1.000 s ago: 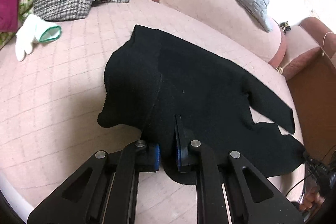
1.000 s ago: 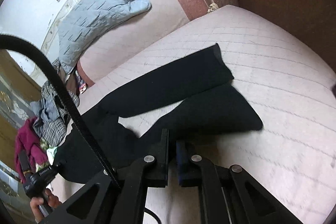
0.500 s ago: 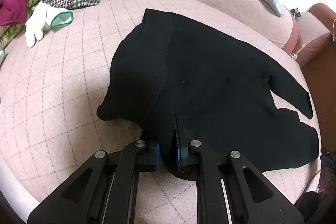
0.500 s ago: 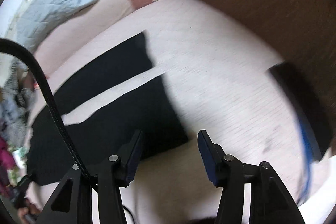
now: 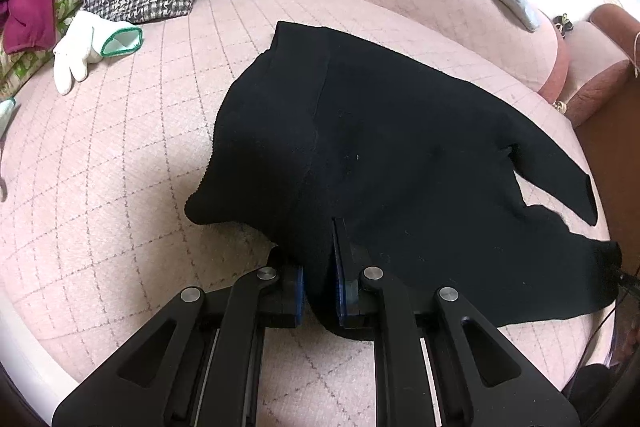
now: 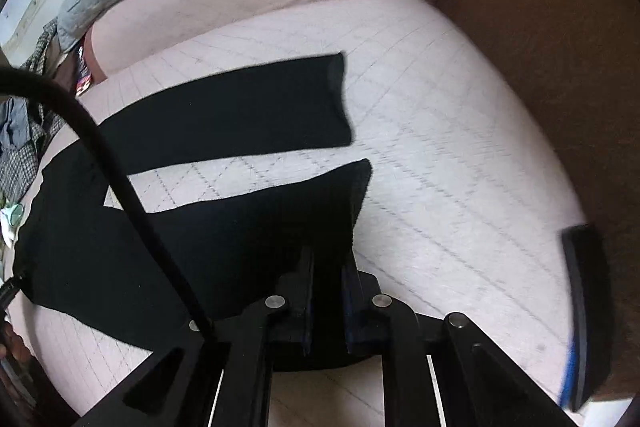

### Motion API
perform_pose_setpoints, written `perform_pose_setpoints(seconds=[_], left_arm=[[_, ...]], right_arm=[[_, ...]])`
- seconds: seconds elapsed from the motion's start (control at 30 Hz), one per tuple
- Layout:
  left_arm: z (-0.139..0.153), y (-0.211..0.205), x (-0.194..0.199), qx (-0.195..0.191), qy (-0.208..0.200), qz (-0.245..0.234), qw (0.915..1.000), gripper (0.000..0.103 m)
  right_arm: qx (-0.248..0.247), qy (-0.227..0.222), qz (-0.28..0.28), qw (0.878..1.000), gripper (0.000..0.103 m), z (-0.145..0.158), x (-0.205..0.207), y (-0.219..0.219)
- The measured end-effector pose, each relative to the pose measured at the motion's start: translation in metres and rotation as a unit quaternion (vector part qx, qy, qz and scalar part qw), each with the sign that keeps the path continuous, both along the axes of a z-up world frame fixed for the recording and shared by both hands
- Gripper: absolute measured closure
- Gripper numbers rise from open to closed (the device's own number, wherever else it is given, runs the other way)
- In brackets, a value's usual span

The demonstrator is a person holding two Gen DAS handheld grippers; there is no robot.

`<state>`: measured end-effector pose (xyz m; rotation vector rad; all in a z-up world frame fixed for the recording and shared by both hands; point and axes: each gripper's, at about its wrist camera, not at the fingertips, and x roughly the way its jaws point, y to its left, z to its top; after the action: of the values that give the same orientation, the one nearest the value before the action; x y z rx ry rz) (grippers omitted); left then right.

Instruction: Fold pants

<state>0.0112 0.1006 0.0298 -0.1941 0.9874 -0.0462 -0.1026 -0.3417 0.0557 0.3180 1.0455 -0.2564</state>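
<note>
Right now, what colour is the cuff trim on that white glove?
Green, edging the open cuff of the white glove; the left wrist view shows it best.

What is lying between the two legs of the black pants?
Only a bare wedge of pink quilted cover lies between the two legs of the black pants. The right wrist view shows this best.

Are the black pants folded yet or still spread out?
Spread: the black pants lie flat on the bed, both legs apart with quilt between them, waist slightly bunched.
</note>
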Motion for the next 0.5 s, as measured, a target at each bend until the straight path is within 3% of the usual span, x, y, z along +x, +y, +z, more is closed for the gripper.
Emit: perform_pose_setpoints(seconds=[0.23,0.3,0.37,0.47,0.5], left_arm=[[-0.005,0.001,-0.001,-0.002,0.005,0.008,1.0,0.089],[-0.004,0.006,-0.002,-0.013,0.01,0.01,0.9998,0.089],[-0.001,0.013,-0.004,-0.027,0.014,0.013,0.9995,0.089],[0.005,0.026,-0.01,-0.031,0.015,0.022,0.9992,0.073],[0.007,0.03,-0.012,-0.03,0.013,0.026,0.9991,0.073]], right_arm=[[0.012,0.058,-0.03,0.998,0.091,-0.023,-0.001,-0.02],[0.004,0.072,-0.034,0.997,0.08,-0.021,0.004,-0.02],[0.009,0.069,-0.046,0.997,0.061,-0.017,0.003,-0.021],[0.031,0.032,-0.052,0.998,0.06,-0.006,-0.009,-0.021],[0.032,0.022,-0.051,0.998,0.06,-0.003,-0.012,-0.02]])
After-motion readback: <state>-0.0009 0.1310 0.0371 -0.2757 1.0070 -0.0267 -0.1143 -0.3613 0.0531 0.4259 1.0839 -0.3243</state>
